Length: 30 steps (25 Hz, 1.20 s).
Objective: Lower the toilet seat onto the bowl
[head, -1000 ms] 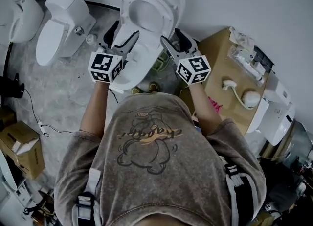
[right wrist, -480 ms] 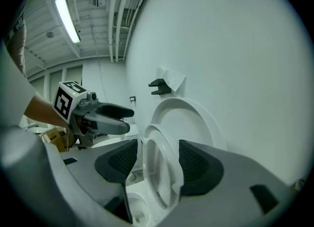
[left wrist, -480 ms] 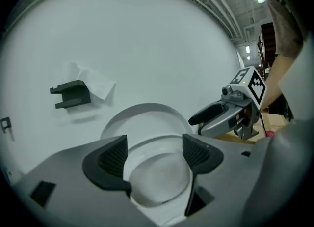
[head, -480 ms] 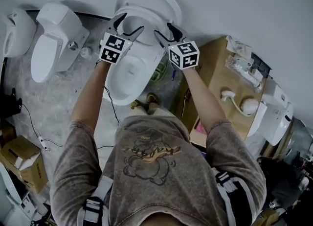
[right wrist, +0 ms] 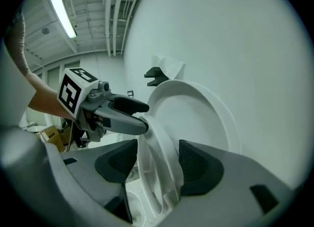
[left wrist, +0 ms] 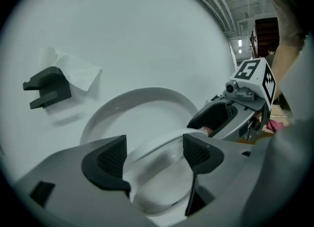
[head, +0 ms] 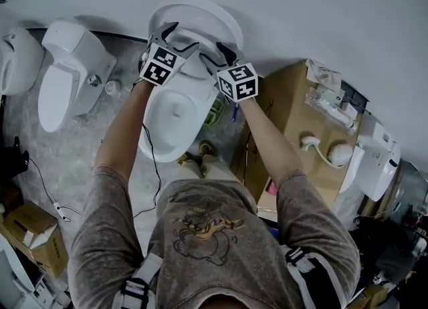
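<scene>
A white toilet stands against the wall, its bowl point(head: 170, 127) open and its lid point(head: 200, 10) upright. The seat point(head: 195, 67) is raised in front of the lid. My left gripper point(head: 177, 37) reaches the seat's left side; its jaws are opening, and the seat rim point(left wrist: 157, 145) runs between the pads without being pressed. My right gripper point(head: 214, 53) is at the seat's right side. In the right gripper view the seat point(right wrist: 157, 147) stands edge-on between both pads of the right gripper point(right wrist: 157, 162), filling the gap. The left gripper point(right wrist: 140, 117) shows beyond it.
Two more white toilets point(head: 63, 73) stand to the left. A large cardboard box point(head: 294, 107) with fittings sits close on the right, a smaller box point(head: 30, 231) at lower left. A cable point(head: 150, 167) lies on the floor. A black bracket point(left wrist: 46, 87) hangs on the wall.
Both grippers have moved forward from above the bowl up to the raised seat near the wall, and the person has leaned closer to the toilet.
</scene>
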Available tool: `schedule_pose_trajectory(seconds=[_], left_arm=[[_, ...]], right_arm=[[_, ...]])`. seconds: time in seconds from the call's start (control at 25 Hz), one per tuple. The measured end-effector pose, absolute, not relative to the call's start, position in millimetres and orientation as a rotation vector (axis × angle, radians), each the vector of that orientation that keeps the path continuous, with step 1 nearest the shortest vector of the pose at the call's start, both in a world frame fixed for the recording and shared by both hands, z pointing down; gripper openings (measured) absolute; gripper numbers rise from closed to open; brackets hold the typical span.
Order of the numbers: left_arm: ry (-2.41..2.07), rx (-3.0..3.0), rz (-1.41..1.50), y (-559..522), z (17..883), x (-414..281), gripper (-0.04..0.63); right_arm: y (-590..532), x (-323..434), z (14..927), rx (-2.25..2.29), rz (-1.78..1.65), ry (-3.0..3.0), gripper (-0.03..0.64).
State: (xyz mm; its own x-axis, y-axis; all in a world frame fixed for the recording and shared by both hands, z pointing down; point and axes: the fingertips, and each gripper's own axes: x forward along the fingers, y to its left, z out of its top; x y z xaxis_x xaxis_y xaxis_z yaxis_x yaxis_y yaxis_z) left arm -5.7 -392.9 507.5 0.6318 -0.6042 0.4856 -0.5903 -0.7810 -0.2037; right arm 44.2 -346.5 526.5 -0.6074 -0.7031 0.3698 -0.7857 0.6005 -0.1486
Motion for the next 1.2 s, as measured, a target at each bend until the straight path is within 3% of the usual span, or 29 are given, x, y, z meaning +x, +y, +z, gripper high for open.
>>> schedule_pose_trajectory(seconds=[1.2], left_arm=[[1.065, -2.822, -0.910, -299.0, 508.4, -52.4, 0.350]], right_arm=[[-255.4, -6.2, 512.4, 1.001, 0.475, -2.630, 0.259]])
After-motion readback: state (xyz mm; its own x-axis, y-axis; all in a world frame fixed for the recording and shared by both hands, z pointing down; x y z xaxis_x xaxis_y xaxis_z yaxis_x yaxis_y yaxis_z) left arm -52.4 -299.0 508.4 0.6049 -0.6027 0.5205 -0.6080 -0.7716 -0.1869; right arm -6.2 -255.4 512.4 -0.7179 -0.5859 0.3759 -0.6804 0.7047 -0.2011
